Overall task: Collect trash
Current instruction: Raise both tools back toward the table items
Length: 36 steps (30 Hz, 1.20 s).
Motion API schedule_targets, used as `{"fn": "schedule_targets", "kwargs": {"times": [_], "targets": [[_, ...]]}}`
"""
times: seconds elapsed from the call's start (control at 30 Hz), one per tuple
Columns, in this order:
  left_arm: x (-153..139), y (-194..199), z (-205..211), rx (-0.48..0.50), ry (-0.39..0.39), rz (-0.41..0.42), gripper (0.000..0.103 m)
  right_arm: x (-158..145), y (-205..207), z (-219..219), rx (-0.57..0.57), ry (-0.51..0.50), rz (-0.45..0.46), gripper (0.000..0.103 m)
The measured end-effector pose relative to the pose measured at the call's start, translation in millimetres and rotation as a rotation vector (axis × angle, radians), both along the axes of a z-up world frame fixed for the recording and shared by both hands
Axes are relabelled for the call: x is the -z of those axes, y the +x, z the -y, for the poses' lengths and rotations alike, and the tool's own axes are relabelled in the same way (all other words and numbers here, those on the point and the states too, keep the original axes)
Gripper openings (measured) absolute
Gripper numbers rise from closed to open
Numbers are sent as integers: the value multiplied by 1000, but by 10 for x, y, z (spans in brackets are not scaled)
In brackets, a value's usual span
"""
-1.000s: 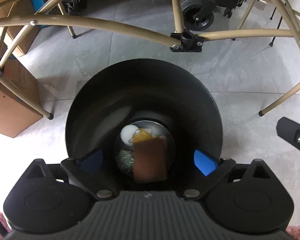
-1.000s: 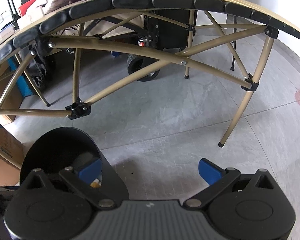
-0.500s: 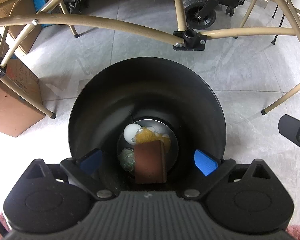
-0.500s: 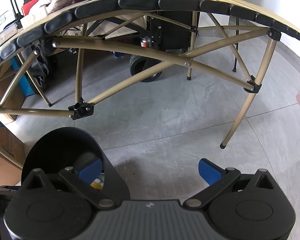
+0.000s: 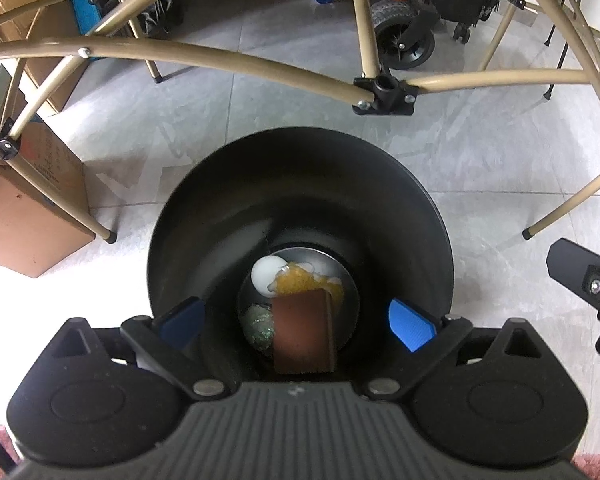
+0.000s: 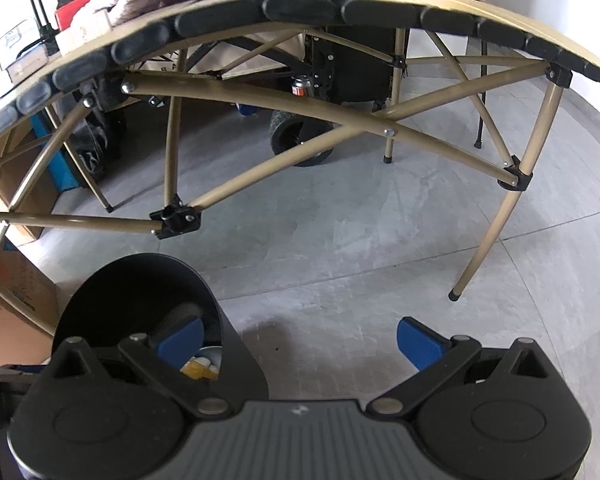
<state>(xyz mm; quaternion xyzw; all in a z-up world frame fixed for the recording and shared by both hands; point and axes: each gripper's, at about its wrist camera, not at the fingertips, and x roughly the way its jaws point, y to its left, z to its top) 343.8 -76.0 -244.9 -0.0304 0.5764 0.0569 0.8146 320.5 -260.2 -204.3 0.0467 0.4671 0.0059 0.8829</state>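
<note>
Directly below the left gripper's (image 5: 296, 322) spread fingers: trash (image 5: 302, 330).

Brown block (image 5: 302, 326) in the black bin (image 5: 300, 184) is hiding part of the orange scrap (image 5: 300, 282) and the bin floor behind it. Left gripper body is covering the block's lower end. Green-grey wad (image 5: 259, 324) is too dim to identify. In the right wrist view, the bin (image 6: 140, 292) contents are mostly hiding behind the rim and blue finger (image 6: 179, 340).

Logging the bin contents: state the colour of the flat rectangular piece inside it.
Reddish brown; clearest in the left wrist view.
</note>
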Motion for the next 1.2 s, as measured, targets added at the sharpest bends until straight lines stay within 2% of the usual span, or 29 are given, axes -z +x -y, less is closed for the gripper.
{"fn": "schedule_targets", "kwargs": {"times": [0.2,0.4,0.6,1.0,1.2], "targets": [[-129,-67,-66,-19,24,58,101,-85,-36,-14,-9,18,34,103],[-385,-189,-224,-47,42,179,101,-275,-118,-32,-20,62,110,103],[-670,-355,-395,-61,24,292,101,-487,-236,-83,-56,106,193,103],[-1304,-854,-602,-73,28,583,103,-1105,-596,-246,-200,226,451,103],[-1604,-979,-696,-90,38,659,103,-1307,-692,-313,-207,242,515,103]]}}
